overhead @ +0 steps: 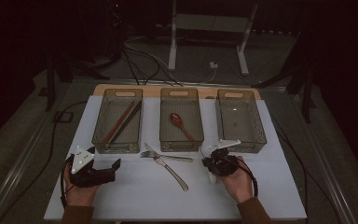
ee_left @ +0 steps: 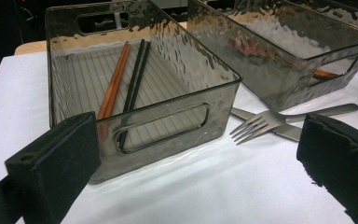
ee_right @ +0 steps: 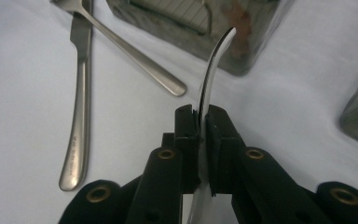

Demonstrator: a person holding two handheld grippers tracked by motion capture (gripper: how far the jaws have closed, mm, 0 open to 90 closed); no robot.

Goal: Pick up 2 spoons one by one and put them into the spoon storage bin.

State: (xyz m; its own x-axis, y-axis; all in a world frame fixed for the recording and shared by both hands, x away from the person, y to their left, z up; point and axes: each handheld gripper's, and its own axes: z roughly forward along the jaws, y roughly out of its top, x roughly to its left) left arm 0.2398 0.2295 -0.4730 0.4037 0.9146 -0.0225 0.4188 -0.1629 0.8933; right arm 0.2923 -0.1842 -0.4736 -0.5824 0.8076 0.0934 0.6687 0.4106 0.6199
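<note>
My right gripper (overhead: 213, 157) (ee_right: 201, 122) is shut on a thin curved metal utensil (ee_right: 213, 63), seen edge-on, whose free end rises past the pads toward the middle bin (overhead: 181, 147). It sits just in front of the gap between the middle and right bins. My left gripper (overhead: 105, 159) (ee_left: 196, 154) rests at the front left with its jaws wide apart and nothing between them, facing the left bin (ee_left: 168, 126). A fork (overhead: 152, 154) (ee_left: 261, 122) and a knife (overhead: 173, 172) (ee_right: 77, 116) lie crossed on the white mat between the two grippers.
Three smoky clear bins stand in a row at the back of the mat. The left bin (overhead: 116, 150) holds brown and black chopsticks (overhead: 123, 122) (ee_left: 121, 79), the middle one a reddish spoon (overhead: 182, 125). The right bin (overhead: 241, 145) has nothing visible inside.
</note>
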